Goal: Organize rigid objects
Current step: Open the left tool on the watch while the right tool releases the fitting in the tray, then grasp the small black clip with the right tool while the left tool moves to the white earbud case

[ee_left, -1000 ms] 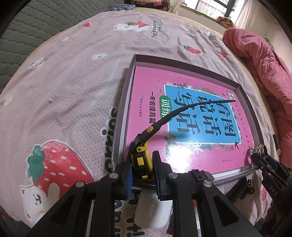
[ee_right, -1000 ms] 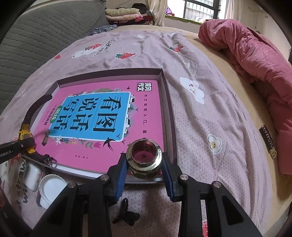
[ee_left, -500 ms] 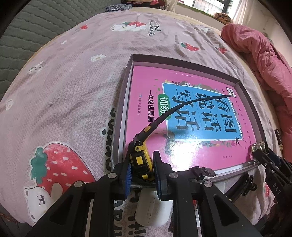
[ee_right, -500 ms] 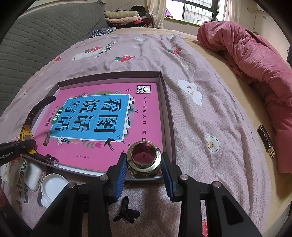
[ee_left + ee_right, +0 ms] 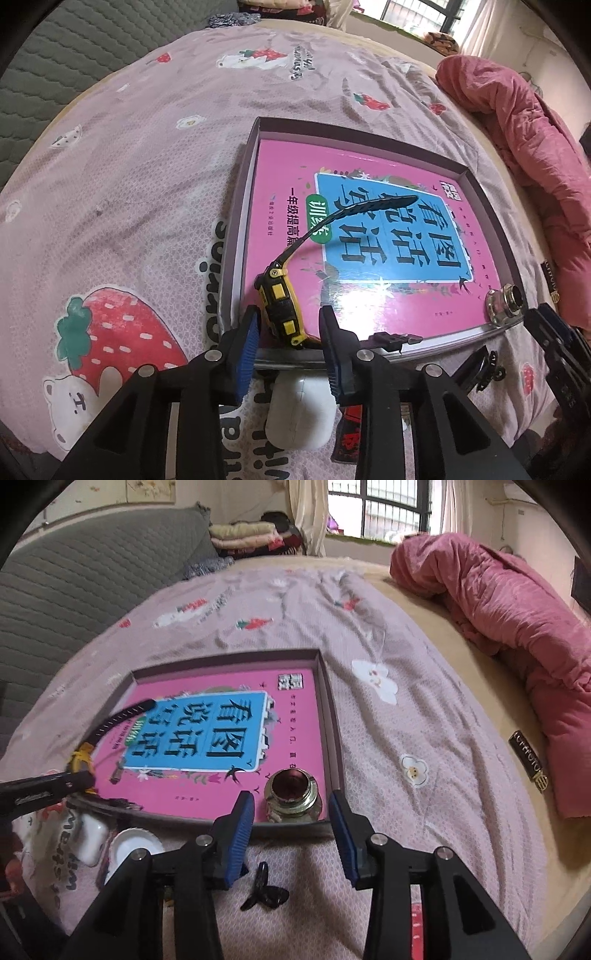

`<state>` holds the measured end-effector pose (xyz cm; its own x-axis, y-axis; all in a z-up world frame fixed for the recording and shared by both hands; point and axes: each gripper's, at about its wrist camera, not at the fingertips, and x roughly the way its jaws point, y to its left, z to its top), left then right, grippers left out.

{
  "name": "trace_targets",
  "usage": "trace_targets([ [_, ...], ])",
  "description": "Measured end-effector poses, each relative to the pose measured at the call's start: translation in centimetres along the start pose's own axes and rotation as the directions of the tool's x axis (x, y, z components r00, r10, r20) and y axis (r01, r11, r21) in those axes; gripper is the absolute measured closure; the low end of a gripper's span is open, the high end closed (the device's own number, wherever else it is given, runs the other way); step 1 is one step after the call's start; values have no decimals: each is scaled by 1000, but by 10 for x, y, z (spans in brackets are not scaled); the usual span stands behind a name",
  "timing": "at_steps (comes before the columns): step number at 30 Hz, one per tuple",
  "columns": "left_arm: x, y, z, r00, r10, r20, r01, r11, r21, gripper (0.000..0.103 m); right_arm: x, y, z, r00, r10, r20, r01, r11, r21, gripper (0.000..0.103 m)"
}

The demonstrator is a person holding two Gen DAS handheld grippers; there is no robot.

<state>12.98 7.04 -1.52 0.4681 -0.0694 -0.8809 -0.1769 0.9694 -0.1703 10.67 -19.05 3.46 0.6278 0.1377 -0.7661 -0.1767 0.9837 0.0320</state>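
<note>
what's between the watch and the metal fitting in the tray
Only bare pink book cover. In the right wrist view the watch sits at one near corner of the tray, the metal fitting at the other, nothing between them.

A bed filled the room ahead of the fingers, spread with a mauve sheet (image 5: 140, 155) printed with strawberries and bears. A grey quilted headboard (image 5: 85, 587) rose to the left of the fingers; a rumpled pink duvet (image 5: 517, 620) lay to their right. Far beyond the fingertips daylight came through a barred window (image 5: 384, 509) with pale curtains, beside what looked like folded bedding (image 5: 247, 535).
</note>
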Motion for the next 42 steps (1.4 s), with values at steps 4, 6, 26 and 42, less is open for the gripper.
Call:
trace_targets([
  [4, -3, 0, -3, 1000, 2, 15, -2, 1000, -3, 69, -14, 1, -3, 999, 0, 40, 1, 1000, -18, 57],
  [6, -6, 1, -4, 1000, 2, 22, -2, 1000, -3, 68, -17, 2, -4, 999, -5, 52, 6, 1000, -25, 56],
  [26, -40, 3, -26, 996, -45, 81, 46, 999, -9, 43, -31, -19, -30, 996, -55, 76, 51, 997, 55, 55],
  [42, -69, 4, -45, 992, -45, 118, 41, 999, 30, 39, -41, -6, -43, 996, 5, 86, -7, 1000, 30, 47],
])
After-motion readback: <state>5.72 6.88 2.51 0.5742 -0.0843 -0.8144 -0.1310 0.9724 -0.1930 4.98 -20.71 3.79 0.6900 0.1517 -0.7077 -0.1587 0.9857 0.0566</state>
